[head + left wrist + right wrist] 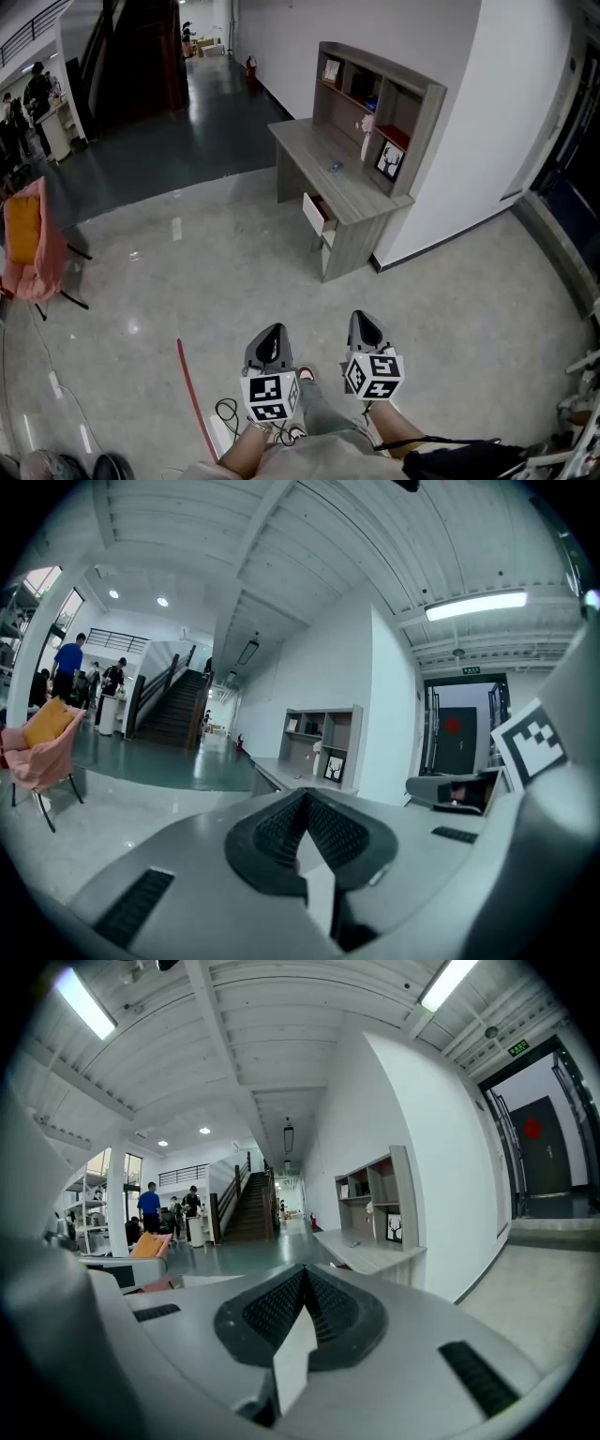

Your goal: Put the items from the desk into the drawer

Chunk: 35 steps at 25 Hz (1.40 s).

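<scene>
Grey wood desk [309,150] stands against the white wall, well apart from me. Its drawer [320,215] is pulled partly out at the front, I judge so that things can go straight in. Both tools hang low by my legs. The left gripper [271,332] and the right gripper [364,321] point forward at the desk, side by side, since I have the floor to cross before anything can be reached.

In the left gripper view the fingers [277,831] meet at their tips with nothing between them. The right gripper view shows the same: fingers [270,1309] pressed together, empty.

The task's things lie on the desk: a small bluish item [335,167] on the top and a frame [389,160] leaning at the back under the shelves [412,98]. A pale thing [365,126] stands by the shelves, perhaps a figurine; it is too small to tell. The drawer's inside is mostly hidden from here, and the grippers cover part of my legs.
</scene>
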{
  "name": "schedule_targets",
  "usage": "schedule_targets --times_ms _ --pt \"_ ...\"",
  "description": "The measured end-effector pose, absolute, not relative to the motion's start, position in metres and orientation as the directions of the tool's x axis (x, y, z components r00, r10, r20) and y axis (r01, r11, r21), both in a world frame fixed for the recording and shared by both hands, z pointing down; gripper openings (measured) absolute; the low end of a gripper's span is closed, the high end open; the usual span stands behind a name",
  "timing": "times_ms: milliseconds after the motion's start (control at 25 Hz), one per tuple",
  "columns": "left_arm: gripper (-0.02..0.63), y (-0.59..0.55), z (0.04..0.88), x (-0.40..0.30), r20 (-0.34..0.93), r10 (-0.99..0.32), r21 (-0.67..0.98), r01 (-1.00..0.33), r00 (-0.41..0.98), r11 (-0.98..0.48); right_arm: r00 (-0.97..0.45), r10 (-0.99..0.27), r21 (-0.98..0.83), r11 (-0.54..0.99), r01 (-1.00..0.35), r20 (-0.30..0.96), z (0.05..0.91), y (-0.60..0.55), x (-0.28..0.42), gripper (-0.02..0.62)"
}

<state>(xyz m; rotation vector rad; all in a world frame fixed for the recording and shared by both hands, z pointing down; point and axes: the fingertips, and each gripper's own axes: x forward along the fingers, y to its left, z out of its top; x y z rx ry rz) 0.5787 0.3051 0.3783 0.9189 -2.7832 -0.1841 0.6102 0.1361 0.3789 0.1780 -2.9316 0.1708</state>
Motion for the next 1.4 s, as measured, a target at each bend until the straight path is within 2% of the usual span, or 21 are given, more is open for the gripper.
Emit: schedule_targets --times_ms 720,1400 --pt "-0.003 0.272 0.393 0.44 0.202 -0.568 0.157 -0.546 -0.798 0.823 -0.975 -0.03 -0.137 0.989 -0.062 0.221 0.392 0.119 0.46 -0.002" --pt "-0.003 0.211 0.394 0.33 0.22 -0.593 0.13 -0.579 -0.775 0.805 -0.964 -0.086 -0.143 0.982 -0.126 0.253 0.401 0.061 0.356 -0.002"
